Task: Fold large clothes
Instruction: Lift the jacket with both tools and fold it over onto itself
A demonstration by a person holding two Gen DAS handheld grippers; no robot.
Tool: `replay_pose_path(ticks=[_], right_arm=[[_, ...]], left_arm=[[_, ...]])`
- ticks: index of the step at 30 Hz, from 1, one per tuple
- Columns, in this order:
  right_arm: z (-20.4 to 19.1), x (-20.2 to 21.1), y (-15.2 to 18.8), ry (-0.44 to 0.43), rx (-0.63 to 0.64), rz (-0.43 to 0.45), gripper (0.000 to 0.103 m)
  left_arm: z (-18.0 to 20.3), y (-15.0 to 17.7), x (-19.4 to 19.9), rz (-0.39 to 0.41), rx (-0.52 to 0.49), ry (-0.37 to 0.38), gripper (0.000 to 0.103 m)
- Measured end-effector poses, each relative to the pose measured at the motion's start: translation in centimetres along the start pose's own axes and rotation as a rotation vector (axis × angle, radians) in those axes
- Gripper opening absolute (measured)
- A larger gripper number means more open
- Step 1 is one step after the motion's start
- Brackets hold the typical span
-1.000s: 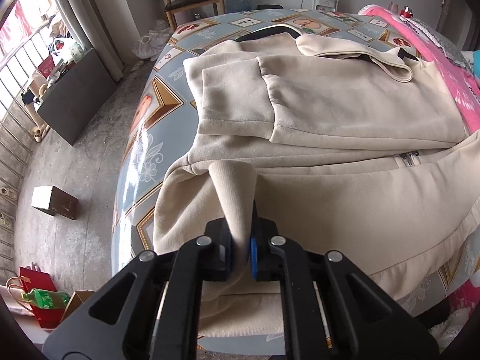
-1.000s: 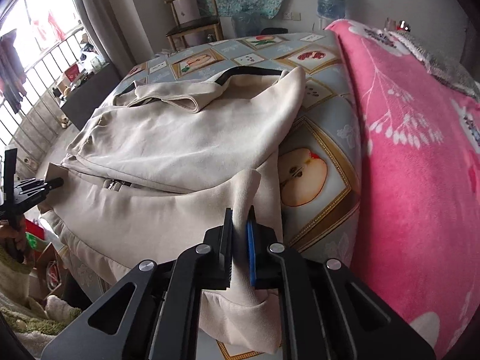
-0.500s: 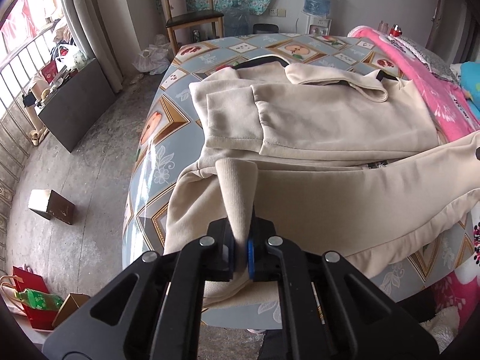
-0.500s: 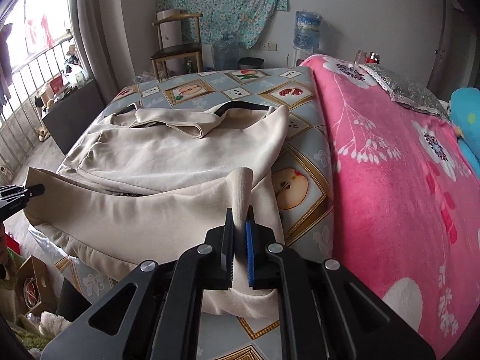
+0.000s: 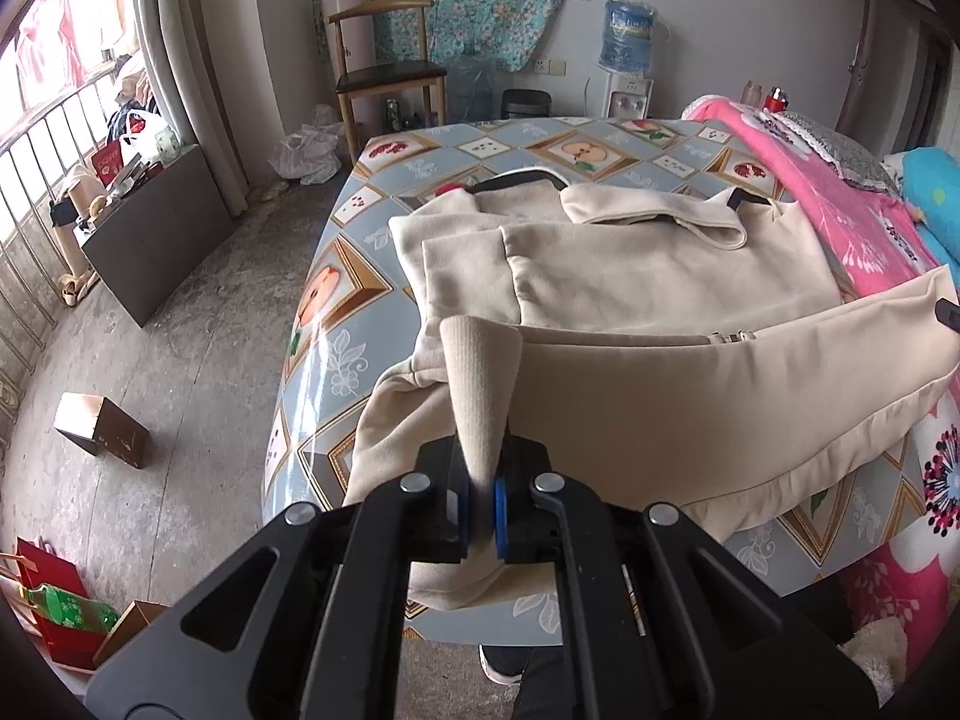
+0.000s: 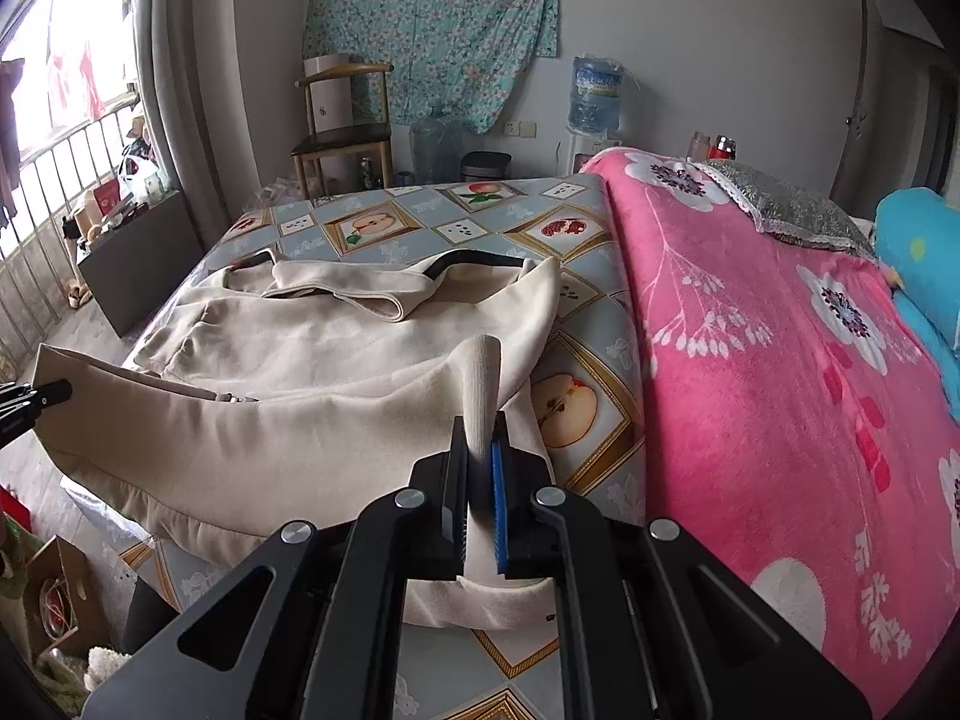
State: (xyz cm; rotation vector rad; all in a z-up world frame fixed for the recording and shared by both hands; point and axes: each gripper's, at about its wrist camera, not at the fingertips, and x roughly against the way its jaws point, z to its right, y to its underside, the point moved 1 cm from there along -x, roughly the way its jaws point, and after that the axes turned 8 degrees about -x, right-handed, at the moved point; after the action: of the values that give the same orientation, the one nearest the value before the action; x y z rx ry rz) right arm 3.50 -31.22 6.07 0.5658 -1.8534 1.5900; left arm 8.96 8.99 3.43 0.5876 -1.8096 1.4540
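Note:
A large beige zip jacket (image 5: 660, 276) lies on the patterned bed sheet (image 5: 336, 300), sleeves folded in over its chest. My left gripper (image 5: 483, 498) is shut on the ribbed hem at the jacket's left corner. My right gripper (image 6: 480, 498) is shut on the ribbed hem at the right corner of the jacket (image 6: 336, 348). Both hold the bottom edge lifted off the bed, stretched between them. The right gripper's tip shows at the right edge of the left wrist view (image 5: 948, 312); the left gripper's tip shows in the right wrist view (image 6: 36, 396).
A pink flowered blanket (image 6: 780, 360) covers the bed's right side, with a blue pillow (image 6: 918, 264). A wooden chair (image 5: 384, 78), water dispenser (image 5: 627, 60) and dark cabinet (image 5: 156, 234) stand beyond. A small box (image 5: 102, 432) and bags (image 5: 48, 606) lie on the floor.
Both grippers have risen and pulled back from the bed with the hem in them. The jacket's bottom edge has lifted off the sheet and stretched taut.

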Motion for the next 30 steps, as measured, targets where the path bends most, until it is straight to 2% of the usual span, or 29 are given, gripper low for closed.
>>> replay_pose_path(ticks=[30], right_arm=[[-0.5,-0.2,-2.9,0.043,0.006,0.064,0.007]], left_arm=[[-0.7,-2.8,0.3,0.060,-0.031,-0.020,0.005]])
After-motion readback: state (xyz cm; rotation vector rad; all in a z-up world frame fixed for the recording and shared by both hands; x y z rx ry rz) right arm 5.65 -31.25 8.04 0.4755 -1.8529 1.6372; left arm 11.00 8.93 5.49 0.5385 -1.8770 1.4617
